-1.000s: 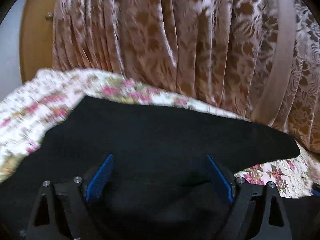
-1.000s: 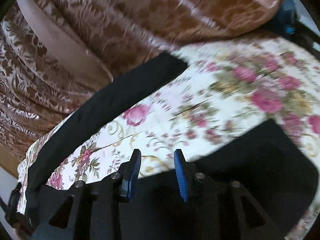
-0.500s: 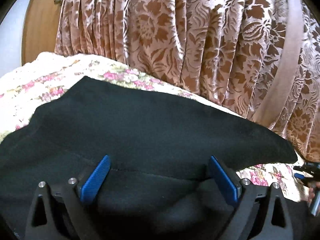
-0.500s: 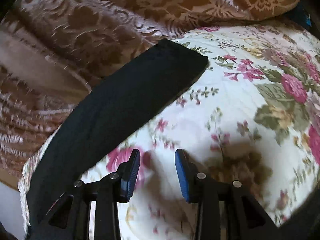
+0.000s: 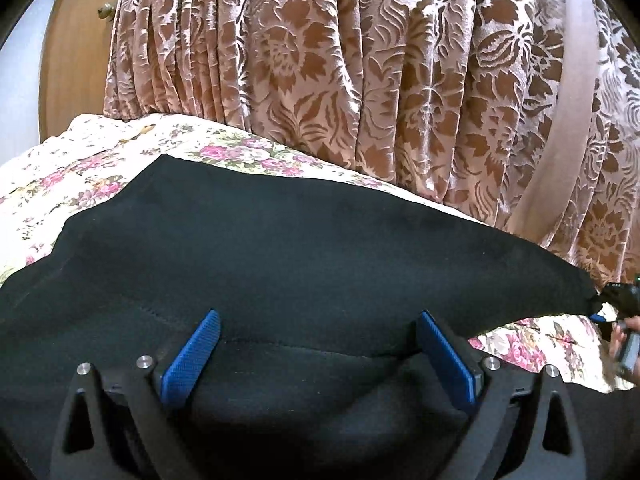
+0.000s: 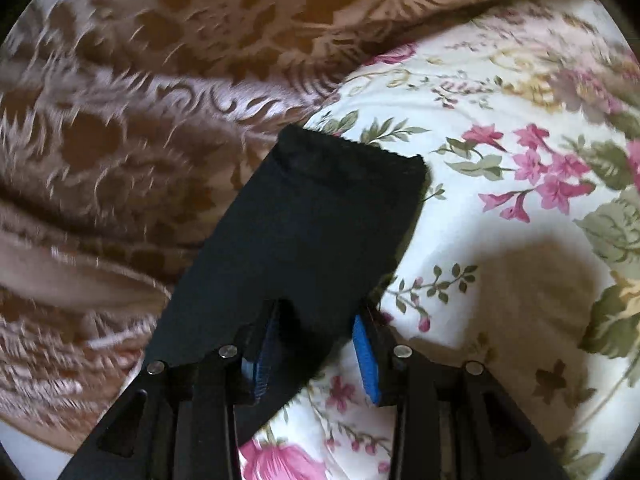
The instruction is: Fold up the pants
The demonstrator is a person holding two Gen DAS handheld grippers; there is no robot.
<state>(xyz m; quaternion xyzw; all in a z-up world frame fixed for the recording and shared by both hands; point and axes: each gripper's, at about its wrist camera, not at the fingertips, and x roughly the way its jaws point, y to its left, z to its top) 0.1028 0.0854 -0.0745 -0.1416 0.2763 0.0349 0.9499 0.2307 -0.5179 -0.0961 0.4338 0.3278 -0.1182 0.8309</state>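
Observation:
Black pants [image 5: 304, 248] lie spread on a floral bedsheet [image 5: 68, 172]. My left gripper [image 5: 318, 354] is wide open, low over the wide upper part of the pants, with nothing between its blue pads. In the right wrist view one black pant leg [image 6: 320, 220] runs up to its hem by the curtain. My right gripper [image 6: 316, 344] is open, its fingers standing on either side of this leg near the cuff end. The right gripper also shows at the right edge of the left wrist view [image 5: 624, 312], at the leg's tip.
A brown patterned curtain [image 5: 360, 60] hangs right behind the bed and bunches on the sheet [image 6: 140, 100]. A wooden door [image 5: 76, 40] stands at the far left. The floral bedsheet [image 6: 500, 160] stretches to the right of the leg.
My right gripper has moved from over the bare sheet onto the pant leg near its hem. My left gripper stays open over the pants, shifting slightly.

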